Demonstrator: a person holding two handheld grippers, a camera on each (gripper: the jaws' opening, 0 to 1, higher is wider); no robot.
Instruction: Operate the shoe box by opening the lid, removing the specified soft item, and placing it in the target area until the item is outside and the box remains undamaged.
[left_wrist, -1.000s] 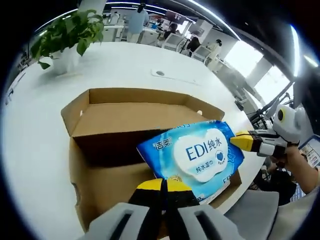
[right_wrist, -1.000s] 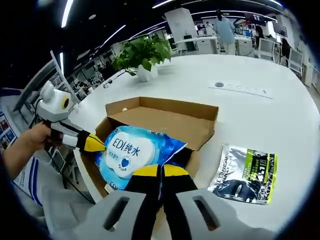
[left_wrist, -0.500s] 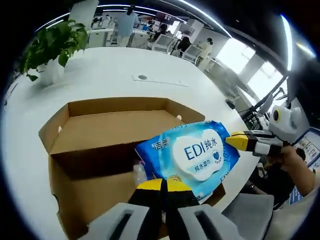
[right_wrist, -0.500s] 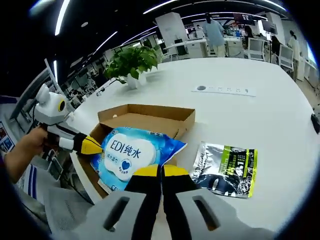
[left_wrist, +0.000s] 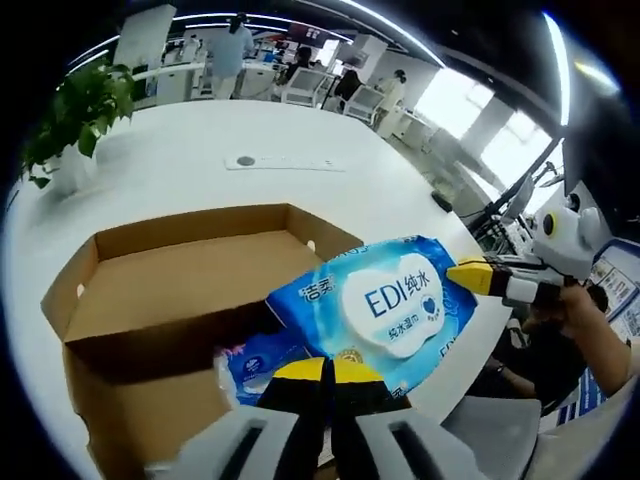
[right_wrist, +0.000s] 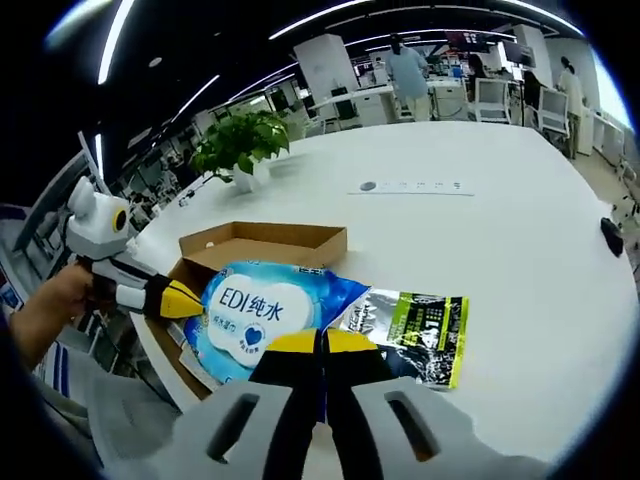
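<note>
Two grippers lift a blue wipes pack (left_wrist: 385, 312) above the open shoe box (left_wrist: 170, 290).
Left gripper (left_wrist: 322, 372) and right gripper (right_wrist: 320, 343) fingers each pinch one end of the pack.

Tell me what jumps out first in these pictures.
The blue wipes pack, pinched at opposite edges by the left gripper and right gripper, held above the open box. Beside the box, a black and green pouch lies on the white table.

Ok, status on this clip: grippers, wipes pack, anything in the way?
Left gripper and right gripper both shut on wipes pack, pack held above open shoe box. Silver-green pouch lies on table beside box.
</note>
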